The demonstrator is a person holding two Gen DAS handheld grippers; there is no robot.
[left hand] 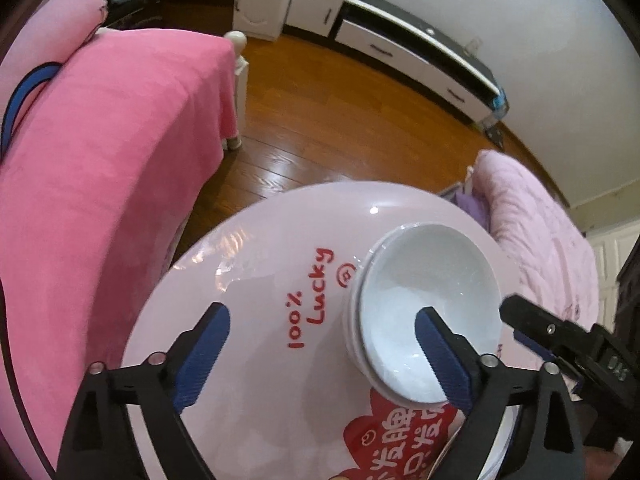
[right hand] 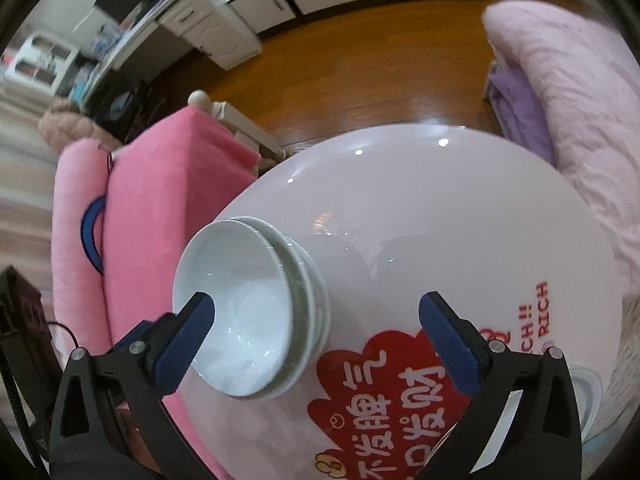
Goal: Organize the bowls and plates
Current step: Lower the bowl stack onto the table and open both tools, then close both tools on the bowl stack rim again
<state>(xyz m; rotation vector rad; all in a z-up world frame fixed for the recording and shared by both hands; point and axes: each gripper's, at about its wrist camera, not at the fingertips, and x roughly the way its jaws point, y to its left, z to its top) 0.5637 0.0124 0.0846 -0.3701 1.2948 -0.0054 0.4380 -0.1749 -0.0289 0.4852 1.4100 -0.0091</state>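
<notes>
Blue-padded left tongs [left hand: 322,354] and right tongs [right hand: 316,338] both stand wide, gripping nothing. Between them a stack of white ceramic bowls [left hand: 424,312] rests on the round pale-pink surface [left hand: 280,240] with red lettering, beside a pink-covered bed [left hand: 100,180].

Round table [left hand: 256,248] bears stacked bowls [left hand: 428,316].

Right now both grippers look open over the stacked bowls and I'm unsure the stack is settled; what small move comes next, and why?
Probably lift both clear: the left gripper and right gripper stand open, holding nothing, and the bowls sit nested on the table.
</notes>
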